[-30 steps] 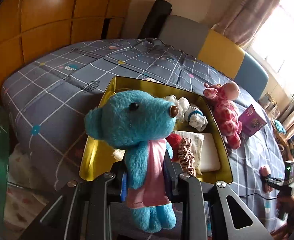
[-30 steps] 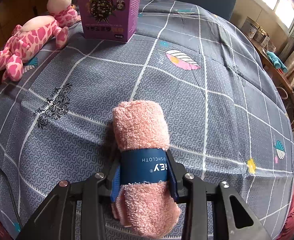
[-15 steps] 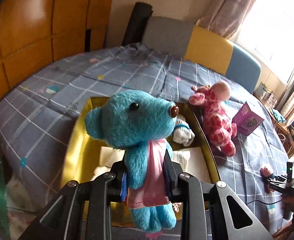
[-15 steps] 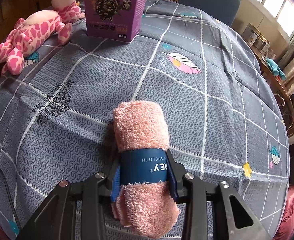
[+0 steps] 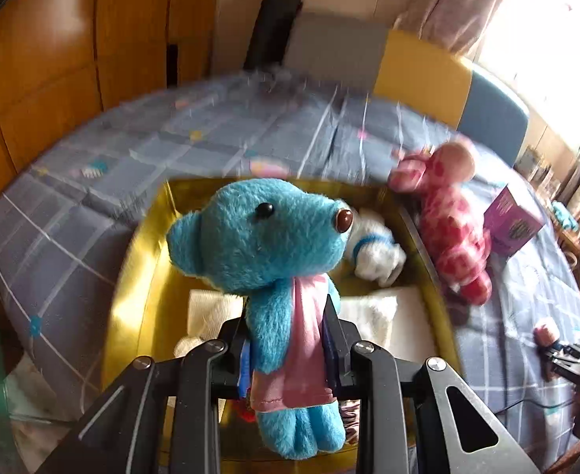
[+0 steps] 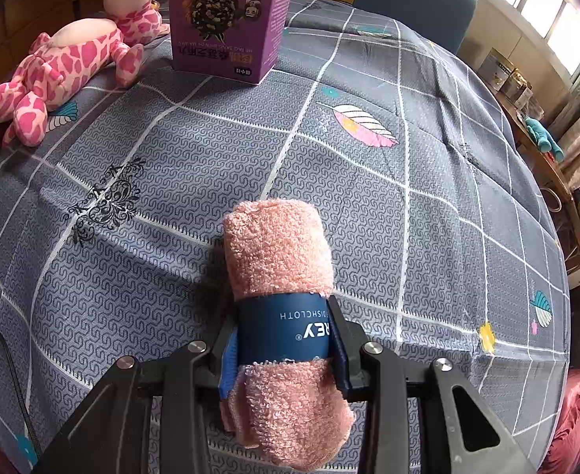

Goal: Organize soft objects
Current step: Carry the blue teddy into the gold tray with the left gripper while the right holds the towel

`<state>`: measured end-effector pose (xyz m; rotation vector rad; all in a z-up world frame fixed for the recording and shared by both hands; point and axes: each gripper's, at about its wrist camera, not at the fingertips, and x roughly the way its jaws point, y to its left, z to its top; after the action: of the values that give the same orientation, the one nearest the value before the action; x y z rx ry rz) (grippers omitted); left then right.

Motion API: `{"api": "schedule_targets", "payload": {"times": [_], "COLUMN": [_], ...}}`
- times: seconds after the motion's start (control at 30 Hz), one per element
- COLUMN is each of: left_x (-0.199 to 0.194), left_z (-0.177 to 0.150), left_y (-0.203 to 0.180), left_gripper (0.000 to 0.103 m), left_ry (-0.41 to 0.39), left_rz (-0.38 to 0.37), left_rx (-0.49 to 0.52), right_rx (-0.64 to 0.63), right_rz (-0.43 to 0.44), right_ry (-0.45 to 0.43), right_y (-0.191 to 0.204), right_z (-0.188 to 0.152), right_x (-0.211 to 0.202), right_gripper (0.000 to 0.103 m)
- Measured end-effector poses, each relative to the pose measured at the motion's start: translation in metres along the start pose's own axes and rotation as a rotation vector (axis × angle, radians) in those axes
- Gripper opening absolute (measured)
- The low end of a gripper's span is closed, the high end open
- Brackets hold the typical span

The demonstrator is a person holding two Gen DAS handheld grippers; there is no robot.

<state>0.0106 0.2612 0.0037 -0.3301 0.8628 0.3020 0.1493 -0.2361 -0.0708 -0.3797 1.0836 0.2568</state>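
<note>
You see a blue bear (image 5: pixel 266 237) in a pink dress, a pink-spotted giraffe (image 6: pixel 64 67), a peach towel (image 6: pixel 278 249) with a navy band, a purple box (image 6: pixel 226 23), a gold tray (image 5: pixel 143 260), and a grey bedspread (image 6: pixel 408 205) gridded in white.

Upright blue plush bear (image 5: pixel 266 245) above gold tray (image 5: pixel 139 260); rolled pink dishcloth (image 6: pixel 282 276) gripped.

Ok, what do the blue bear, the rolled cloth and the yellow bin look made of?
Blue bear: fuzzy plush, matte pile, with a smooth pink fabric dress. Rolled cloth: pink looped terry, with what looks like a paper band printed DISHCLOTH. Yellow bin: smooth and glossy, showing bright glare; plastic or coated card, cannot tell.
</note>
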Motion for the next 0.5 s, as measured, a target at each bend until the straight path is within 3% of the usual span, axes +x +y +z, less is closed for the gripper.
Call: {"api": "schedule_targets", "payload": {"times": [0.1, 0.3, 0.43, 0.5], "left_x": [0.036, 0.056, 0.061, 0.057], "left_z": [-0.006, -0.007, -0.005, -0.006], "left_y": [0.004, 0.001, -0.002, 0.000], "left_gripper": [0.028, 0.029, 0.034, 0.042], "left_ry": [0.108, 0.115, 0.102, 0.090], "left_rz": [0.033, 0.087, 0.120, 0.127], "left_rx": [-0.002, 0.029, 0.054, 0.032], "right_rx": [-0.005, -0.013, -0.013, -0.014], "right_rz": [-0.006, -0.007, -0.009, -0.010], "right_ry": [-0.001, -0.002, -0.002, -0.002], "right_y": [0.001, 0.002, 0.002, 0.002], "right_z": [0.000, 0.000, 0.000, 0.000], "right_x": [0.000, 0.000, 0.000, 0.000], "right_gripper": [0.037, 0.037, 0.037, 0.037]}}
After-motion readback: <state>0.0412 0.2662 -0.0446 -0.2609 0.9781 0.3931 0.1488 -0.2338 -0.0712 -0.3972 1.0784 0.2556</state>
